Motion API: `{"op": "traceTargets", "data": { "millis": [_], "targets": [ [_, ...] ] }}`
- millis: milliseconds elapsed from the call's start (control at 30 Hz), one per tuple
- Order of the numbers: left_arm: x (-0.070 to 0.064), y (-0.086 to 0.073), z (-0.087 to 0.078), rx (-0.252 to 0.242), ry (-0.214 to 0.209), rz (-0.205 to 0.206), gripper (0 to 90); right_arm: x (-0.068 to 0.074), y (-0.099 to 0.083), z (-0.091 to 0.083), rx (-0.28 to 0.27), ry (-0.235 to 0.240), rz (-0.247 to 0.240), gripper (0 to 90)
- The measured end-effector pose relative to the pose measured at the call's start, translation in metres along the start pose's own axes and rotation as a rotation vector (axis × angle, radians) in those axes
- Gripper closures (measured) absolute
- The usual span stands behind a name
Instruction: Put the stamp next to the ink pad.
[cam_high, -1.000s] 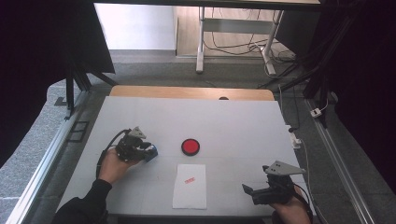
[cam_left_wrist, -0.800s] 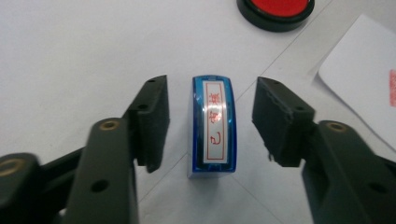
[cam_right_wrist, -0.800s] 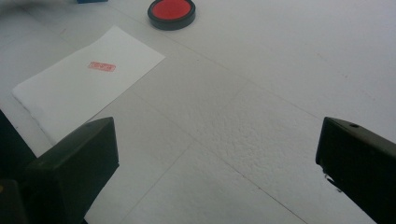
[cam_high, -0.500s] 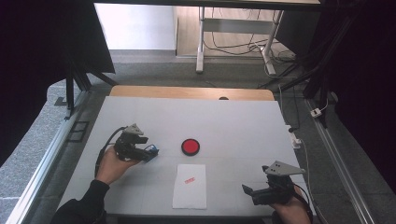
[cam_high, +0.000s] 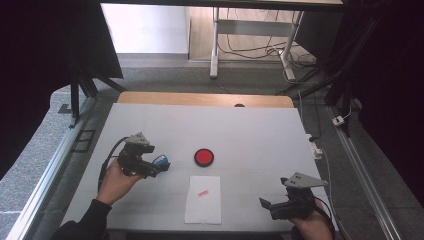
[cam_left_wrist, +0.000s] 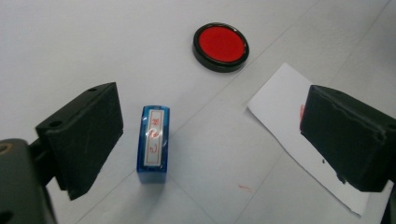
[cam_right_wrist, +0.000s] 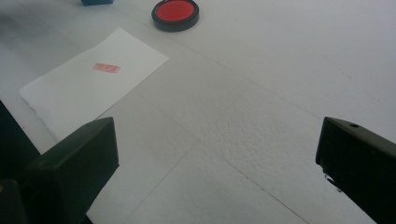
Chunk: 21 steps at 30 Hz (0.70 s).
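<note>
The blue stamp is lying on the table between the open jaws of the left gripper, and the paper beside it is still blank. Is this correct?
Not quite. The paper is not blank: the right gripper view shows a small red stamp mark on it. The rest holds: the blue stamp lies on the table between the open jaws of the left gripper.

White table (cam_high: 250, 130) on grey floor (cam_high: 165, 77) — black curtains (cam_high: 45, 45) at both sides, cables (cam_high: 250, 47) behind

Black jaws (cam_left_wrist: 84, 140) — seemingly dark sleeve (cam_high: 85, 222)
</note>
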<state>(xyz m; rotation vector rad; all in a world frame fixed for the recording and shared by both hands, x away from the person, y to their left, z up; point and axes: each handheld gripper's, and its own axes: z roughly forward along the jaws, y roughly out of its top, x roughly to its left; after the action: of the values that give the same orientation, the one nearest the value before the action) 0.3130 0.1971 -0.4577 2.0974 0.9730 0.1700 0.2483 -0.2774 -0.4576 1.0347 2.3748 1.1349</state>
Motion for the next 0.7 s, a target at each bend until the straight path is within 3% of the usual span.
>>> {"op": "traceTargets", "data": {
  "millis": [167, 700],
  "targets": [
    [-0.007, -0.004, -0.013, -0.016, 0.005, 0.011, 2.1, 0.0, 0.0, 0.0, -0.001, 0.0, 0.003, 0.0],
    [-0.02, -0.048, -0.055, -0.112, -0.006, -0.064, 0.0, -0.001, 0.0, 0.0, 0.002, 0.003, 0.002, 0.0]
  ]
}}
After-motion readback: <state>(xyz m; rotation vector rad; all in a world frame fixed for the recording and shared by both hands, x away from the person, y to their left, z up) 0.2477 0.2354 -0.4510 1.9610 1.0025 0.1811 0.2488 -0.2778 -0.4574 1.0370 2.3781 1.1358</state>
